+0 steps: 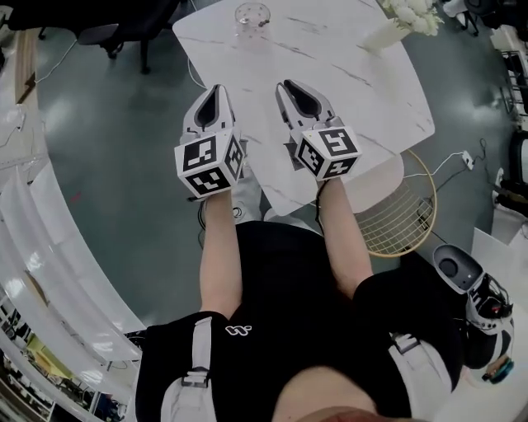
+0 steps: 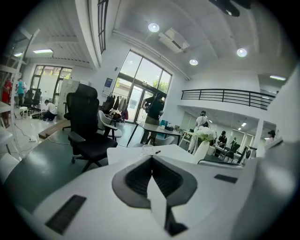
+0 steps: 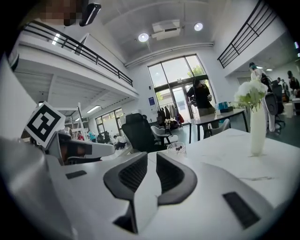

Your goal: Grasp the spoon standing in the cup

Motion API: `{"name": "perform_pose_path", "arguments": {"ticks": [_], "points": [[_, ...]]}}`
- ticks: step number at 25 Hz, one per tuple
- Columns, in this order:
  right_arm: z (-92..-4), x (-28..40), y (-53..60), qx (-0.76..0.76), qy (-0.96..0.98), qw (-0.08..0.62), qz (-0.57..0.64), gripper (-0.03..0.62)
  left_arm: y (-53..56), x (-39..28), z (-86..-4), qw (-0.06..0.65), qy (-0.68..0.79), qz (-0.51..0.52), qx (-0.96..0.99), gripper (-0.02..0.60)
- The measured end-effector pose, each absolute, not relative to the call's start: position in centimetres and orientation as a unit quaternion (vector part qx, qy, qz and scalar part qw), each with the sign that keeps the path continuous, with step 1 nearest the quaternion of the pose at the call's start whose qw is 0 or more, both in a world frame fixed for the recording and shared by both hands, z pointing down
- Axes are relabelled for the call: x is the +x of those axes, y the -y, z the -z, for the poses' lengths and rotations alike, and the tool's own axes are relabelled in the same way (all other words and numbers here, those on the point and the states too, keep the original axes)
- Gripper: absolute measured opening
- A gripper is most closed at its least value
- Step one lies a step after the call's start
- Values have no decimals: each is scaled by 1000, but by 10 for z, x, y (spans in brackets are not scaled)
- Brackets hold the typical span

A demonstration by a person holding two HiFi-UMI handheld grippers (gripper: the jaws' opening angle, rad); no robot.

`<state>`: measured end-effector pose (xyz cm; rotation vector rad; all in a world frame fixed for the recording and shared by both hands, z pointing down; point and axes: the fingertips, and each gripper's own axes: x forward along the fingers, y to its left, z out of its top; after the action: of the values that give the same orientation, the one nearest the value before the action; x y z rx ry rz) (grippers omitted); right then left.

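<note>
A clear glass cup (image 1: 252,15) stands at the far edge of the white marble table (image 1: 346,74), with the dark end of a spoon (image 1: 262,23) showing at its rim. Both grippers hover over the table's near edge, well short of the cup. My left gripper (image 1: 217,87) is shut, its tips meeting with nothing between them (image 2: 152,157). My right gripper (image 1: 286,84) stands slightly open, a narrow empty gap between its jaws (image 3: 152,153). Just past the jaw tips in each gripper view lies the cup (image 2: 147,148) (image 3: 176,149), and the spoon (image 2: 157,152) leans at its right.
A white vase of white flowers (image 1: 388,31) stands at the table's far right corner. A gold wire chair (image 1: 400,214) sits at the near right. A black office chair (image 1: 124,25) is off the far left. People stand at desks in the background.
</note>
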<state>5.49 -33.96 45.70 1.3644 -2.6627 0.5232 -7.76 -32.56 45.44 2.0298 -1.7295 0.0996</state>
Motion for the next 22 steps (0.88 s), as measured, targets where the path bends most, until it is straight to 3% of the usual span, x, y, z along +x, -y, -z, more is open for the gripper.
{"name": "perform_pose_path", "arguments": {"ticks": [22], "points": [[-507,25,496,462,872,108,-123,164,426,-72,-533,292,584,-75,753,14]]}}
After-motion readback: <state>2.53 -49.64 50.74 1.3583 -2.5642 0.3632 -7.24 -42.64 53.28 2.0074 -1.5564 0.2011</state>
